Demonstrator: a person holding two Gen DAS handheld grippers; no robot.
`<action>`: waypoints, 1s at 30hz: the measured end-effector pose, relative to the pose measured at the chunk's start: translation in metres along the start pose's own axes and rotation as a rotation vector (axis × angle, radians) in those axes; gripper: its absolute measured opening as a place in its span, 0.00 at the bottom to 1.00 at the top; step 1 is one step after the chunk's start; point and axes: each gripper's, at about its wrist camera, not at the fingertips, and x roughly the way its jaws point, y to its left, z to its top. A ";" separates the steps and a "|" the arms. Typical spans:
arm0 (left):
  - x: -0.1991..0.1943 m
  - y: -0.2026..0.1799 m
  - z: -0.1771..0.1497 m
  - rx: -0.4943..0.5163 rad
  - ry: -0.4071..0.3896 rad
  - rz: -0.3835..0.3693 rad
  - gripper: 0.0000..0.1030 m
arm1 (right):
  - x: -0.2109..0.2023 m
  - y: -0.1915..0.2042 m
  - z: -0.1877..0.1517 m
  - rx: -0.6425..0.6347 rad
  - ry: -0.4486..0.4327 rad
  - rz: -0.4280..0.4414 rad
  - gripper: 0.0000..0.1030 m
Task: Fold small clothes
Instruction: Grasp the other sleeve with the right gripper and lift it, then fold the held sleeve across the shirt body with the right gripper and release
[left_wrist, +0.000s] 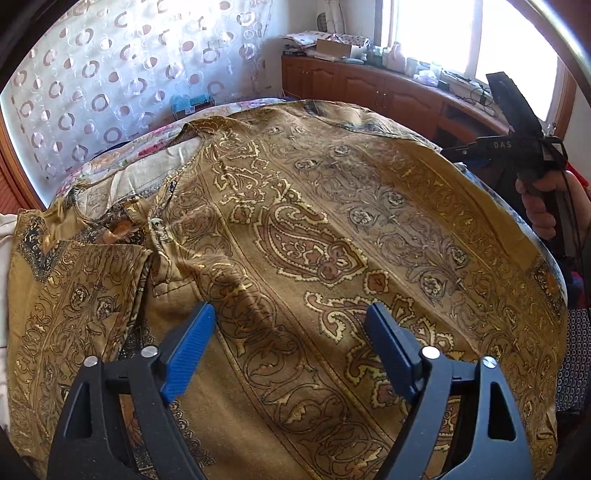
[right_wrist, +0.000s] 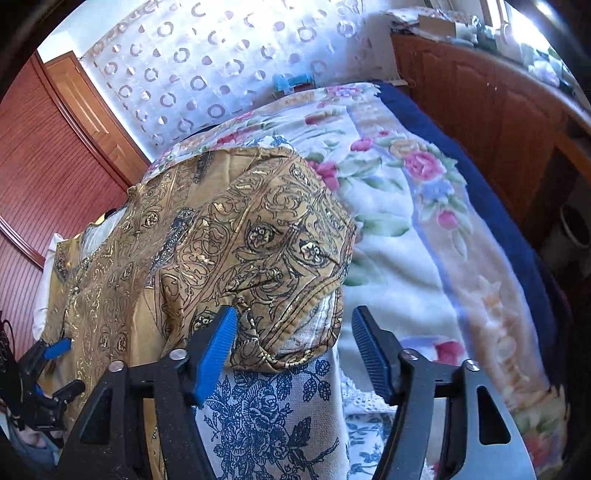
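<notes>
Both grippers, left (left_wrist: 290, 354) + right (right_wrist: 291, 350), jaws apart, empty; gold shirt (left_wrist: 314, 240) hem cut off

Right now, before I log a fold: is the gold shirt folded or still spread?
Mostly spread: the gold shirt lies flat across the bed, only its sleeve partly turned over.

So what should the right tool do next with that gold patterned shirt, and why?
Probably close the right tool on the gold shirt's sleeve end. That edge lies between its open blue fingers, not yet pinched, so gripping comes before folding inward.
</notes>
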 end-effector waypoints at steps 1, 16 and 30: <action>0.000 0.000 0.000 0.002 0.000 0.002 0.84 | 0.000 -0.001 0.000 0.000 0.003 0.004 0.55; 0.002 -0.001 0.002 0.004 0.002 0.003 0.84 | -0.049 0.049 0.002 -0.277 -0.199 -0.133 0.08; -0.018 0.022 -0.001 -0.056 -0.063 -0.009 0.84 | -0.053 0.171 -0.065 -0.638 -0.157 0.014 0.13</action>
